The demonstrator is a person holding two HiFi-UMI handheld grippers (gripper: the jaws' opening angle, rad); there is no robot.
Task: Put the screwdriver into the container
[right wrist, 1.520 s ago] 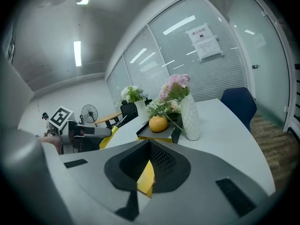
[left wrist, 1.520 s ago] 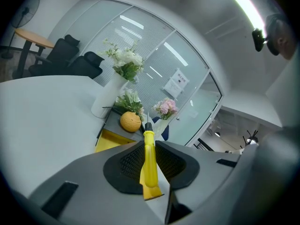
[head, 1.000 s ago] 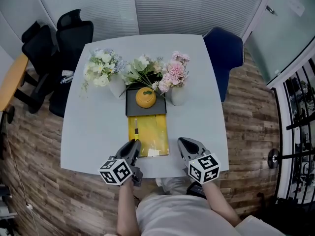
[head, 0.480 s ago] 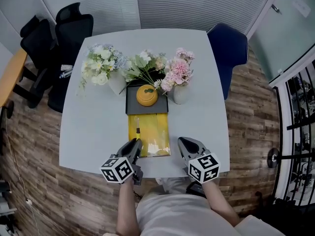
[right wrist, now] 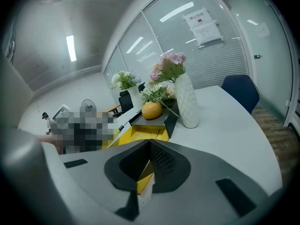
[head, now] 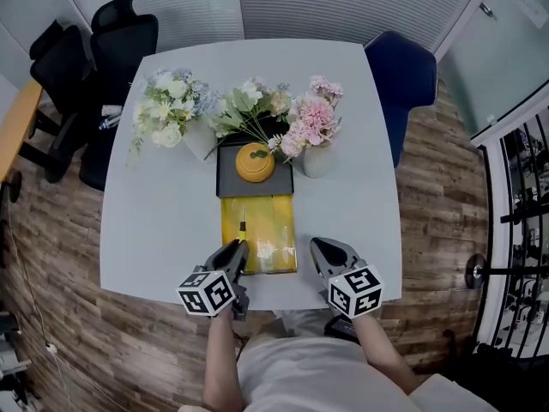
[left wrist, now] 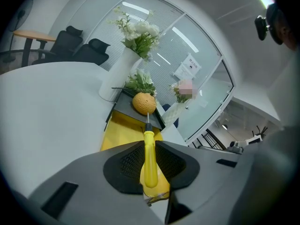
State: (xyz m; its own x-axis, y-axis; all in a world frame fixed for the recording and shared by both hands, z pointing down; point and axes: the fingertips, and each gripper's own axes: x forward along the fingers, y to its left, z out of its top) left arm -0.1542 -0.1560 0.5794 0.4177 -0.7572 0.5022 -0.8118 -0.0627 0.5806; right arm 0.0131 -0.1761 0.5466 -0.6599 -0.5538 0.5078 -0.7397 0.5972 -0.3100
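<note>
Left claw (left wrist: 149,142) clamps a screwdriver (left wrist: 149,162) over the yellow container (head: 268,215), right claw (right wrist: 149,144) closed and empty; an orange ball (head: 254,162) occupies the tray (head: 230,180).

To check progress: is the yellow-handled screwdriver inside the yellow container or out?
Out: the left tool grips the yellow-handled screwdriver between its jaws, tip pointing over the yellow rectangular container.

White table (head: 154,230) on a wood-plank floor (head: 437,213) | far side, left to right: white flowers (head: 167,110), green-and-cream flowers (head: 249,110), pink flowers (head: 313,123) in a white vase (head: 316,161) | centre: orange round ornament (head: 255,163) on a dark grey tray (head: 227,183) | far left: black office chairs (head: 120,41) | far right: blue chair (head: 403,75)
</note>
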